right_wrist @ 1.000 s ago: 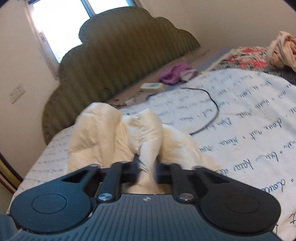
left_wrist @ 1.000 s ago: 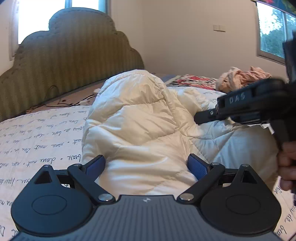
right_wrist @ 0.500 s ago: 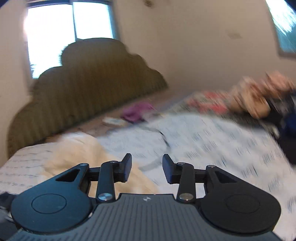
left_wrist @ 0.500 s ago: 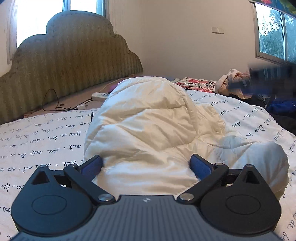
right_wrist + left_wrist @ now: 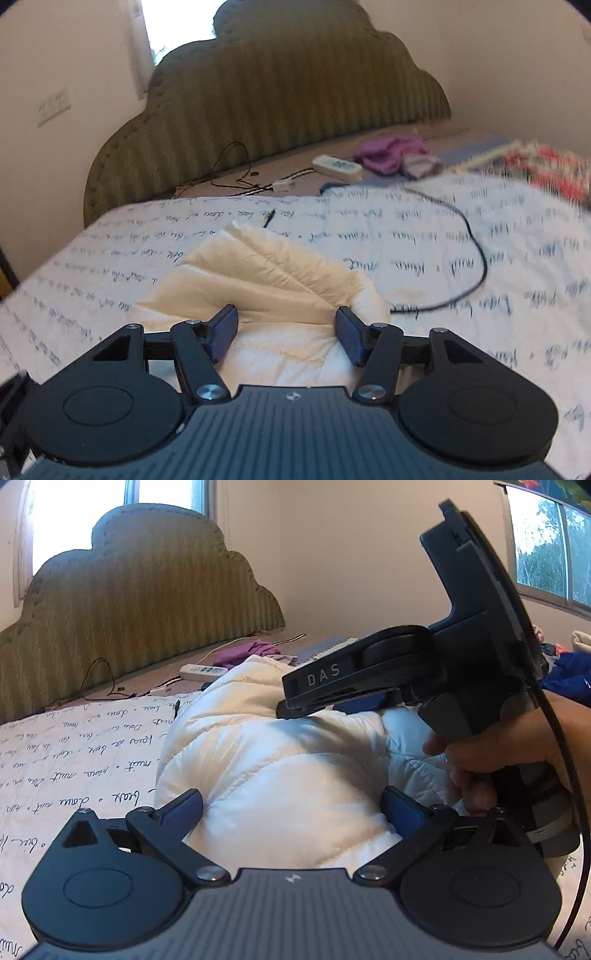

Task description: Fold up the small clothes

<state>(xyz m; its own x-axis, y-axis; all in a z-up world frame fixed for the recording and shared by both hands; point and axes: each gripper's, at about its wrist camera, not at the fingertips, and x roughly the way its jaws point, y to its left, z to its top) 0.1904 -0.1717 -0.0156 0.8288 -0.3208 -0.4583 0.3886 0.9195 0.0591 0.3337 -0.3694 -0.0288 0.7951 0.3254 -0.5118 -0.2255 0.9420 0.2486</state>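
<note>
Here we have both grippers spread wide around one bundle. On the left, our left gripper (image 5: 291, 808) has its jaws fully apart, a blue pad on either side of the jacket (image 5: 280, 771), a white quilted one heaped in folds on the bed (image 5: 74, 760). The pads flank the padding rather than pinch it, so we judge this hand is steadying the near end while the other works. The puffy fill probably springs back, which would explain bracing it from two sides.

Further right in the same view, our right gripper (image 5: 317, 698) lies flat across the top of the heap, its fingers low on the cloth; whether they touch, we cannot tell. From its own camera the right gripper (image 5: 286, 336) shows jaws open wide with nothing clamped, and the jacket (image 5: 269, 269) lies just ahead of them, its layered folds fanning away. We read that as a press or a fresh reach for the top layer.

Beyond the jacket, a cable (image 5: 461, 266) loops over the bed, close enough to snag if we drag the bundle rightward.
</note>
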